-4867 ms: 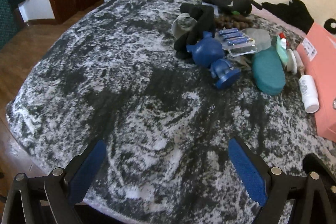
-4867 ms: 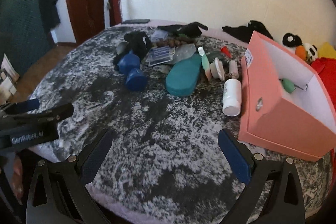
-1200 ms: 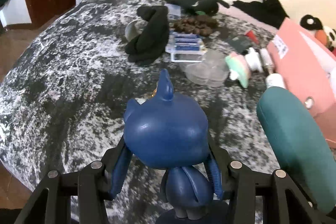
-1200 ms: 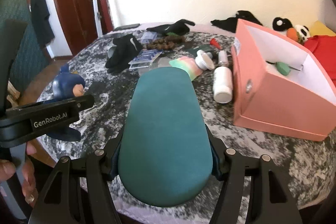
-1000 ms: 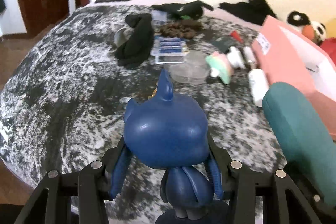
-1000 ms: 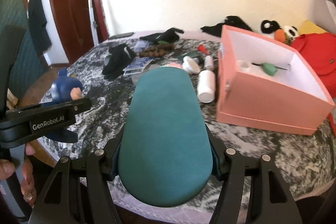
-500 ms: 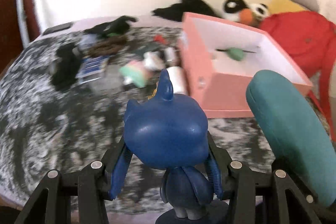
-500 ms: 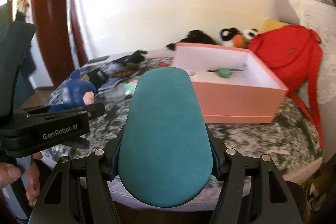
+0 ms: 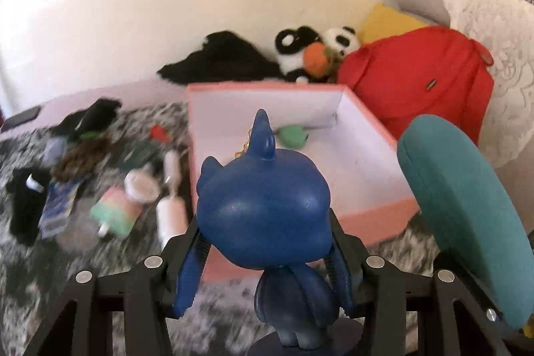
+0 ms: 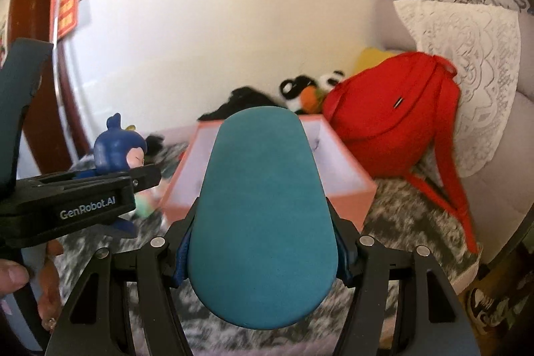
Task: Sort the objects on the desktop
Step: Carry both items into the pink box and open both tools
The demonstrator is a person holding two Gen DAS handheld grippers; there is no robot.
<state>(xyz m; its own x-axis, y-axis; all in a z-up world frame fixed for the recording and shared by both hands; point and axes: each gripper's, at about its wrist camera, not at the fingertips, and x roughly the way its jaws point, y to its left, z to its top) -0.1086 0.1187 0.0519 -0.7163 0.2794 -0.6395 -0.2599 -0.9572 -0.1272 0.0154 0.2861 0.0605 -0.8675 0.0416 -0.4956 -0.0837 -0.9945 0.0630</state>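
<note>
My left gripper (image 9: 263, 269) is shut on a blue toy figure (image 9: 263, 216) and holds it above the near edge of the open pink box (image 9: 377, 216). My right gripper (image 10: 262, 256) is shut on a teal glasses case (image 10: 263, 216), held in the air in front of the same pink box (image 10: 347, 199). The case also shows at the right of the left wrist view (image 9: 467, 216). The figure and the left gripper show at the left of the right wrist view (image 10: 116, 149). A small green object (image 9: 292, 135) lies inside the box.
Left of the box, on the grey mottled cover (image 9: 33, 272), lie a white bottle (image 9: 172, 216), a pastel pouch (image 9: 115, 212), black gloves (image 9: 23, 206) and other small items. A red backpack (image 9: 417, 75), plush toys (image 9: 313, 49) and pillows (image 9: 494, 32) sit behind the box.
Both grippers have swung right and forward with their objects. The pink box now lies straight ahead and closer. The clutter has shifted to the left of the view.
</note>
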